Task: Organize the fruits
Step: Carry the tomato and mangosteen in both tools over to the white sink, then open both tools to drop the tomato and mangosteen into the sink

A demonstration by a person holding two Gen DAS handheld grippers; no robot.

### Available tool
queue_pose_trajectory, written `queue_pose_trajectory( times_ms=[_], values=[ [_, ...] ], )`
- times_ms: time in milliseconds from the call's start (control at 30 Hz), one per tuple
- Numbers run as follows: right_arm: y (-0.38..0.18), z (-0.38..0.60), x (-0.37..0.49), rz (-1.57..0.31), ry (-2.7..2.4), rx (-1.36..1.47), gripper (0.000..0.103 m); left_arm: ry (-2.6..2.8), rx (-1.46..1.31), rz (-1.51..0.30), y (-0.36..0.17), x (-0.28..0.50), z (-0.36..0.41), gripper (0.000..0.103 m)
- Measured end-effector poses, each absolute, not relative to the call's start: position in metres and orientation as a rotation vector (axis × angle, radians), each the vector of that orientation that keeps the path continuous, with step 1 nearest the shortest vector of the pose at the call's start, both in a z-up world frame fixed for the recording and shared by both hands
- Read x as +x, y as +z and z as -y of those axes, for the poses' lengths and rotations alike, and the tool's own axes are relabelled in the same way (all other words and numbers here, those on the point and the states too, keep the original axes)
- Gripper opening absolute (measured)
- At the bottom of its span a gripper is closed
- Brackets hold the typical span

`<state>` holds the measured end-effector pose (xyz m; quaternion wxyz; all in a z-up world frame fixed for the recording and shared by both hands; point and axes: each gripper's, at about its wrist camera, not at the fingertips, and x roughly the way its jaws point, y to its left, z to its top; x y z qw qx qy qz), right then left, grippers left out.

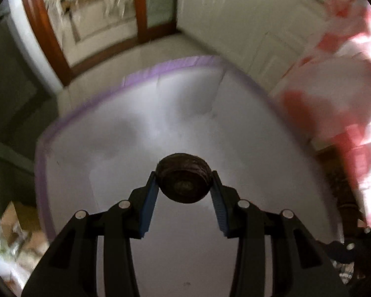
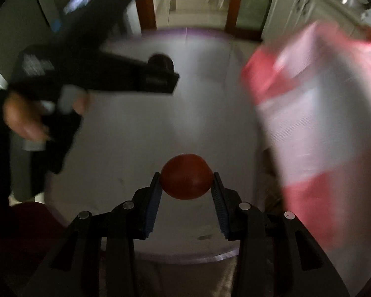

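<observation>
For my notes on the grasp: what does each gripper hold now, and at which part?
The left gripper pinches a dark brown round fruit across its sides. The right gripper pinches a red round fruit the same way, above the table.

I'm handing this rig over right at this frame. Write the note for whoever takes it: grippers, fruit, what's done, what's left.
Left gripper: shut on a dark brown round fruit, held above the white table.
Right gripper: shut on a red fruit, also held over the table.
Red-and-white bag stands at the table's right side; both views are motion-blurred.
Done: both fruits picked up.
Left: neither fruit is set down yet; no bowl or tray shows, so where they go cannot be told from here. No other fruit is in view.
</observation>
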<state>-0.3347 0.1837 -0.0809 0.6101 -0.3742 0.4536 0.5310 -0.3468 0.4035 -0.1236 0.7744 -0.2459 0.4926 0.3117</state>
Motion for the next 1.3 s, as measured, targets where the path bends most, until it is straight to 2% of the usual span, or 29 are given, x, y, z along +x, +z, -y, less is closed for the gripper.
queue_pose_trajectory(
  times_ms=[100,200,333,367,433,533,833,900,1000,1033,1067,1133,1200,1267,1300],
  values=[
    [-0.105,-0.195,-0.336,-1.114,1.199,-0.907,0.041,0.696,-0.574,-1.123,-0.147,-0.353,-0.412,0.043],
    [-0.118,-0.204,-0.343,-1.104,1.186,-0.975,0.041,0.68,-0.63,-1.152,-0.16,-0.362,-0.415,0.043],
    [-0.127,-0.211,-0.349,-1.103,1.173,-1.037,0.042,0.681,-0.629,-1.144,-0.158,-0.364,-0.414,0.064],
    [-0.127,-0.211,-0.35,-1.1,1.169,-1.047,0.047,0.682,-0.627,-1.144,-0.157,-0.365,-0.414,0.071],
    [-0.127,-0.213,-0.352,-1.104,1.175,-1.062,0.051,0.687,-0.631,-1.148,-0.157,-0.37,-0.417,0.078],
    [-0.133,-0.215,-0.365,-1.078,1.169,-1.176,0.06,0.701,-0.646,-1.167,-0.163,-0.362,-0.418,0.079],
    [-0.129,-0.211,-0.368,-1.126,1.161,-1.211,0.06,0.615,-0.701,-1.189,-0.162,-0.366,-0.398,0.08],
    [-0.114,-0.211,-0.368,-1.055,1.182,-1.165,0.062,0.605,-0.674,-1.129,-0.146,-0.366,-0.393,0.08],
    [-0.07,-0.203,-0.359,-0.935,1.227,-1.002,0.067,0.666,-0.631,-0.882,-0.094,-0.38,-0.389,0.08],
    [-0.055,-0.2,-0.354,-0.915,1.24,-0.937,0.068,0.696,-0.591,-0.783,-0.072,-0.386,-0.386,0.084],
    [-0.036,-0.194,-0.347,-0.892,1.263,-0.85,0.07,0.718,-0.548,-0.697,-0.052,-0.389,-0.381,0.098],
    [0.007,-0.175,-0.333,-0.834,1.309,-0.668,0.075,0.741,-0.438,-0.503,-0.005,-0.393,-0.365,0.101],
    [0.042,-0.154,-0.323,-0.747,1.312,-0.55,0.08,0.717,-0.361,-0.406,0.027,-0.378,-0.345,0.101],
    [0.077,-0.116,-0.312,-0.64,1.279,-0.416,0.087,0.643,-0.314,-0.382,0.049,-0.355,-0.323,0.101],
    [0.087,-0.095,-0.302,-0.607,1.259,-0.362,0.087,0.587,-0.301,-0.386,0.062,-0.344,-0.309,0.101]
  ],
)
